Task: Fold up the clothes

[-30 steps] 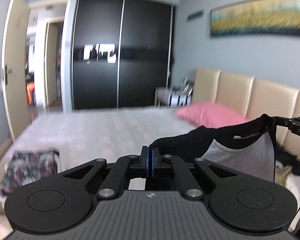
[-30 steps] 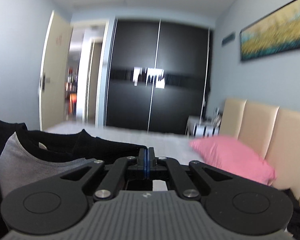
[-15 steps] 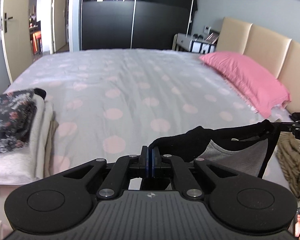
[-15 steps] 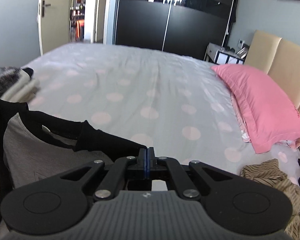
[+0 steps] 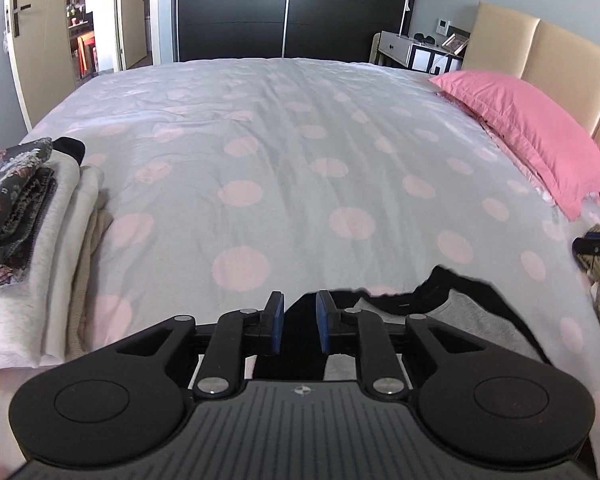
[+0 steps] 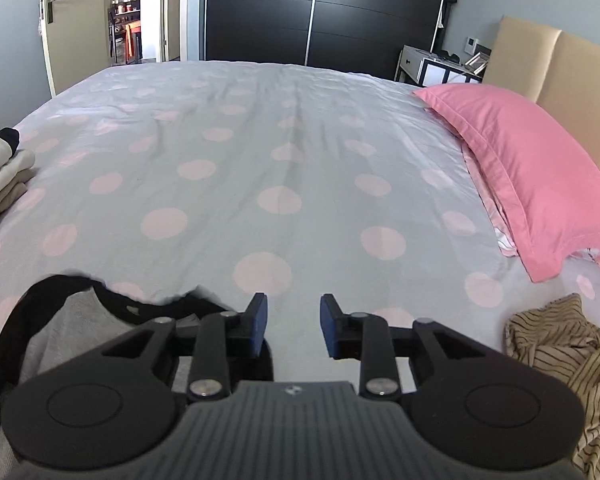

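On the near edge of the bed (image 5: pixel 292 152), with its grey cover dotted in pale pink, lies the grey top with black neckband and black sleeves (image 5: pixel 472 320), spread roughly flat with its neckline toward the middle of the bed; the right wrist view shows the same garment (image 6: pixel 60 332) at the lower left, and much of it is hidden under both tools. The left gripper (image 5: pixel 299 326) has its blue-padded jaws a little apart, with dark cloth of the top showing in the gap but nothing pinched. The right gripper (image 6: pixel 291 326) stands wider apart over the bare cover, just beside the top's edge, and holds nothing. At the left edge of the bed sits a pile of folded clothes (image 5: pixel 24 216), a dark floral piece on top of pale grey and cream ones, so part of the job looks done. At the right, near the pink pillow (image 6: pixel 532 176), a tan garment with dark stripes (image 6: pixel 556 356) lies crumpled and plainly unfolded. My reading is that the task is midway: some pieces stacked, the grey and black top laid out and lying loose, and the striped one left to do. Whether the top already carries any fold I cannot tell, since its lower part is out of sight.
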The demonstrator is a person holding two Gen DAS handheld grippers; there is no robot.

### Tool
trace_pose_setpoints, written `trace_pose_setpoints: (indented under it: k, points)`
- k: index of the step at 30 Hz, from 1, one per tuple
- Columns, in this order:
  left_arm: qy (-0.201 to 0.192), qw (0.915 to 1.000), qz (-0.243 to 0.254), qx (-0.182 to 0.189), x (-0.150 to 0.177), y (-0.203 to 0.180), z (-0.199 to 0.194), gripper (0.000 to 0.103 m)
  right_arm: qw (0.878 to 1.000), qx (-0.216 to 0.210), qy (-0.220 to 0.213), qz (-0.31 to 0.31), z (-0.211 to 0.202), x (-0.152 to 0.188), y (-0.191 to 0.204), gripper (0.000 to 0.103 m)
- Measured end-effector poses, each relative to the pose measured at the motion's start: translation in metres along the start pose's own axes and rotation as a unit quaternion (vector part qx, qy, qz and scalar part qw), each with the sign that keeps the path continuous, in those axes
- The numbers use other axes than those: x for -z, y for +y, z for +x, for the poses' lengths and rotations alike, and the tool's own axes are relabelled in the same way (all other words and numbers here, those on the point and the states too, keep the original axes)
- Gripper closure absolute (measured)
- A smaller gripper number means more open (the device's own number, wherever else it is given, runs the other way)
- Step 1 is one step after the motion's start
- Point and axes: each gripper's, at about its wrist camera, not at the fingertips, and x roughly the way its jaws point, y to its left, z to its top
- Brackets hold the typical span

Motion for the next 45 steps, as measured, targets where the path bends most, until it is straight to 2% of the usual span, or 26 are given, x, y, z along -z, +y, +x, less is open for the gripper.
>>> trace_pose_setpoints:
  k: [6, 8, 17, 23, 28, 33, 36, 37, 39, 42, 45]
  points:
    - [0.029, 0.9996, -0.006, 0.002, 0.020, 0.014, -0.018, 0.084, 0.999, 0.007, 0.032, 0.008, -0.017, 0.030, -0.022, 0.071]
    - [0.043, 0.9990, -0.012, 0.004, 0.030, 0.018, -0.026, 0.078, 0.999, 0.001, 0.048, 0.009, -0.026, 0.046, -0.029, 0.068]
    - [0.114, 0.9932, -0.022, 0.005, 0.104, 0.030, -0.068, 0.075, 0.993, -0.023, 0.117, 0.025, -0.079, 0.137, -0.051, 0.066]
    - [0.136, 0.9897, -0.043, 0.002, 0.152, 0.032, -0.086, 0.075, 0.985, -0.022, 0.156, 0.073, -0.102, 0.192, -0.061, 0.066]
    - [0.155, 0.9870, -0.044, -0.003, 0.183, 0.026, -0.092, 0.075, 0.976, -0.042, 0.186, 0.101, -0.118, 0.230, -0.055, 0.066]
    - [0.166, 0.9850, -0.047, -0.004, 0.205, 0.019, -0.097, 0.074, 0.973, -0.069, 0.208, 0.075, -0.131, 0.255, -0.036, 0.066]
    - [0.164, 0.9851, -0.052, 0.000, 0.211, 0.017, -0.100, 0.073, 0.969, -0.064, 0.230, 0.065, -0.129, 0.268, -0.032, 0.067]
    - [0.163, 0.9852, -0.052, -0.001, 0.212, 0.016, -0.101, 0.073, 0.967, -0.059, 0.239, 0.062, -0.126, 0.272, -0.032, 0.067]
    - [0.161, 0.9855, -0.053, -0.003, 0.214, 0.016, -0.103, 0.072, 0.965, -0.053, 0.248, 0.065, -0.124, 0.277, -0.035, 0.098]
    - [0.158, 0.9859, -0.054, -0.006, 0.216, 0.015, -0.105, 0.072, 0.966, -0.046, 0.234, 0.095, -0.130, 0.270, -0.047, 0.099]
    - [0.157, 0.9857, -0.061, -0.007, 0.217, 0.018, -0.106, 0.070, 0.971, -0.019, 0.210, 0.116, -0.143, 0.253, -0.066, 0.099]
